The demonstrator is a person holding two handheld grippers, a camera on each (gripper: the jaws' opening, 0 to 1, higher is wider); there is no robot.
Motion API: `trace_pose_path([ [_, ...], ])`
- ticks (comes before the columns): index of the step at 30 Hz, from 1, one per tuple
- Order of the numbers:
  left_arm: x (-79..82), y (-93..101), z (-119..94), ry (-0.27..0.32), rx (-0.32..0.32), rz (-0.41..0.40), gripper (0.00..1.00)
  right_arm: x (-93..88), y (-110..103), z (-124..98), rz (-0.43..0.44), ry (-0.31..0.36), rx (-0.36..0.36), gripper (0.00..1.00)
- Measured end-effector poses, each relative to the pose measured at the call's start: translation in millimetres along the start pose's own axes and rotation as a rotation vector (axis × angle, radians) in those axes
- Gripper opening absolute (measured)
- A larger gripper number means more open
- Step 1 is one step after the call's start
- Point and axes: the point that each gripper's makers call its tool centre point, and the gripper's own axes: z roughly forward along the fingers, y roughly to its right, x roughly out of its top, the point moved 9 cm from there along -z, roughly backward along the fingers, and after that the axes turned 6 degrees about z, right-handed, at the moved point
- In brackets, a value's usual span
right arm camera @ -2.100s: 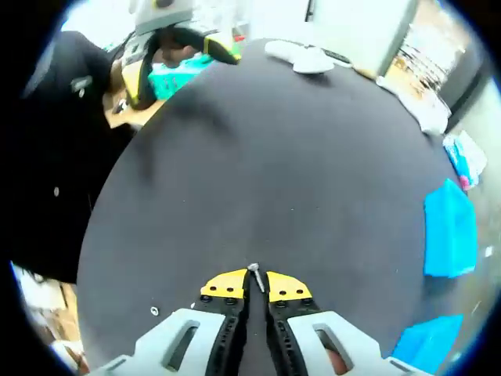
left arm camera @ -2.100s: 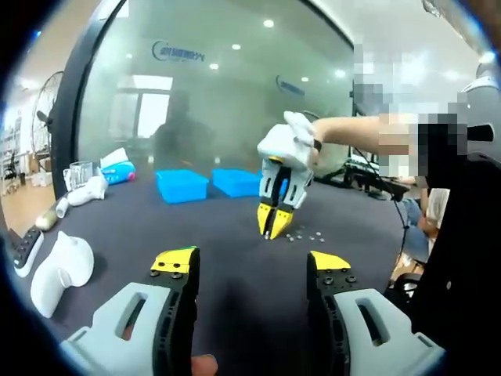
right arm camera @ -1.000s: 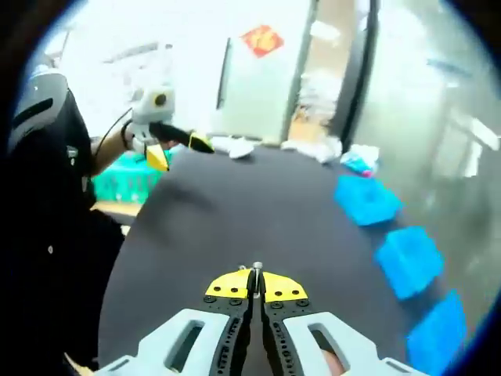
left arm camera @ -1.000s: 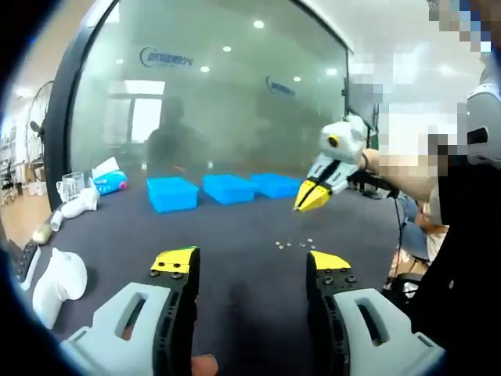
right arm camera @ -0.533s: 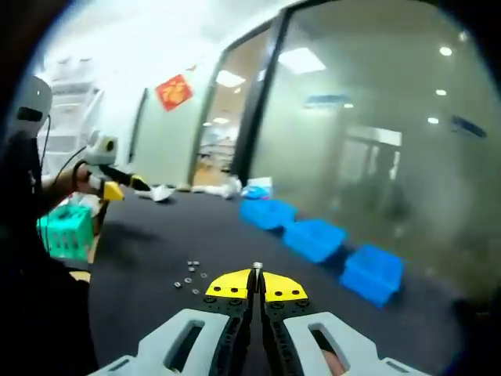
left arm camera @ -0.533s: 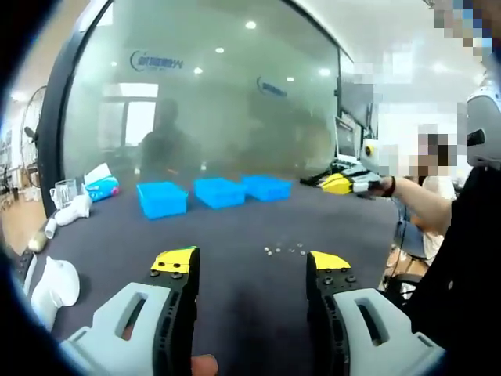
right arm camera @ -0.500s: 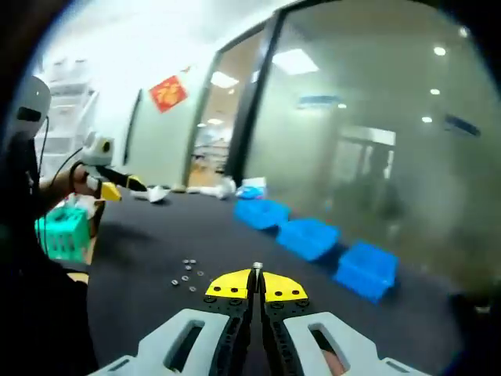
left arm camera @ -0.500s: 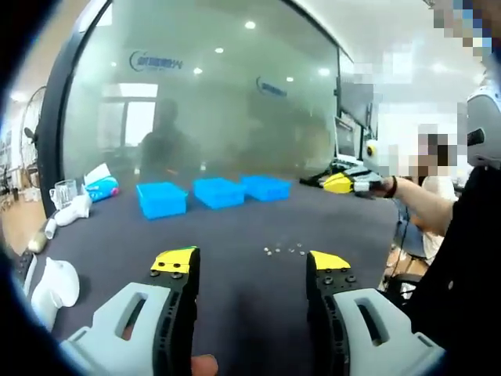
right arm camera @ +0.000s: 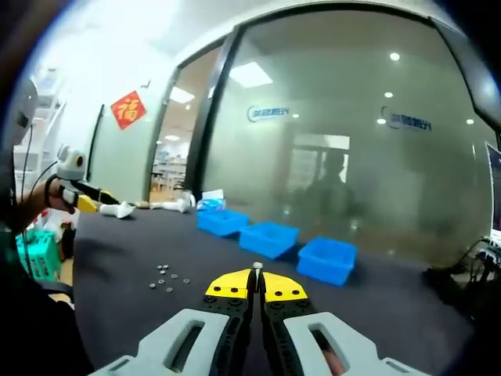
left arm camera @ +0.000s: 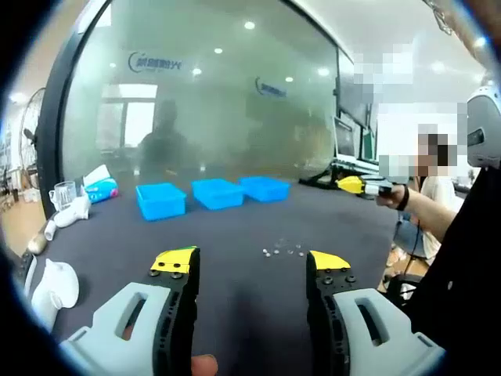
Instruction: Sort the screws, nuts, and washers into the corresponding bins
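Note:
Three blue bins (left arm camera: 217, 192) stand in a row at the far side of the dark table (left arm camera: 235, 235), and again in the right gripper view as bins (right arm camera: 270, 237). A small scatter of screws, nuts and washers (left arm camera: 282, 251) lies in front of them, also seen as a scatter of hardware (right arm camera: 166, 278). My left gripper (left arm camera: 250, 262) is open and holds nothing, low over the near table. My right gripper (right arm camera: 256, 277) is shut on a small screw (right arm camera: 256, 269) that stands up between its yellow tips. That right gripper (left arm camera: 356, 185) hangs in the air at the table's right side.
White objects (left arm camera: 56, 283) lie at the table's left edge, with a tissue pack (left arm camera: 102, 188) and a glass cup (left arm camera: 59, 194) behind. A glass wall rises behind the bins. A green basket (right arm camera: 35, 252) sits beside the left gripper (right arm camera: 74, 184).
The right gripper has lifted away from the scatter with the screw and moved off to the table's right side. Its view has swung round toward the bins. The left gripper has stayed open.

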Motion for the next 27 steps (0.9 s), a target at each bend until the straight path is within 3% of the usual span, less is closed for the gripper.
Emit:
trace_pose_path([
  [10, -0.5, 0.1, 0, -0.002, 0.0, -0.001, 0.53, 26.9, 30, 45, 0.031, 0.033, -0.052, 0.01],
  [20, -2.3, 0.6, 0, 0.001, 0.005, -0.016, 0.53, 48.7, 80, 105, 0.055, -0.001, -0.134, 0.01],
  [22, -3.6, 0.4, 0, -0.003, 0.006, -0.017, 0.53, 49.4, 94, 117, 0.075, -0.017, -0.159, 0.01],
  [27, -5.0, 0.2, 1, -0.009, 0.005, -0.019, 0.53, 45.7, 106, 150, 0.046, -0.079, -0.174, 0.01],
])
